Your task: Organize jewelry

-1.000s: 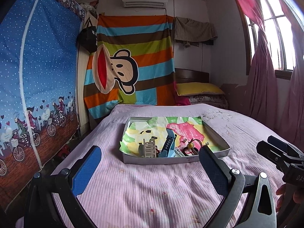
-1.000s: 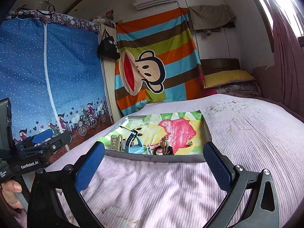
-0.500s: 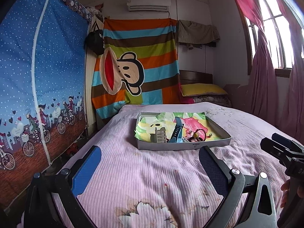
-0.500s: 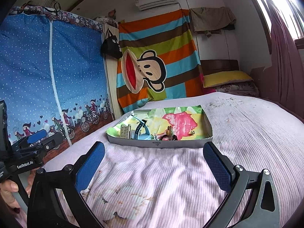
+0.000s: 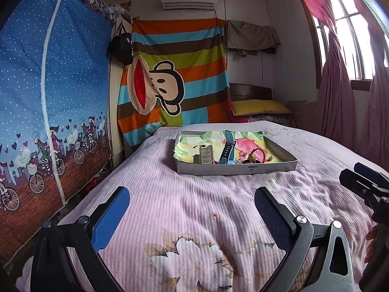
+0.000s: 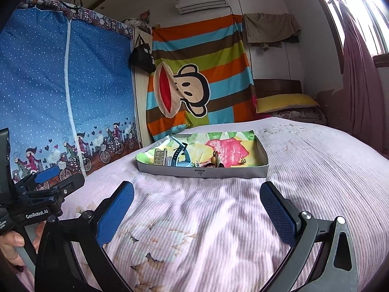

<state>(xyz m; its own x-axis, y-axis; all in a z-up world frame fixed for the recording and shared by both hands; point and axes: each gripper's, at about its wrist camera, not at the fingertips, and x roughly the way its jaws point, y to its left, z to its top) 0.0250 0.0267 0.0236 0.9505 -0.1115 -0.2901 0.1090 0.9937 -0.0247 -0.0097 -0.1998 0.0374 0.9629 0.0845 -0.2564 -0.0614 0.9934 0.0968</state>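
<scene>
Jaws of left gripper [image 5: 192,215] and right gripper [image 6: 197,210] spread wide, empty, jewelry tray [image 5: 237,168] well ahead on bed [image 5: 194,206], centred between them.

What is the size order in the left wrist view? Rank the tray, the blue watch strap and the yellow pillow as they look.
1. Tray, widest by far.
2. Yellow pillow, though it lies farther back, so it looks smaller than it is.
3. Blue watch strap, inside the tray, clearly smallest.
</scene>
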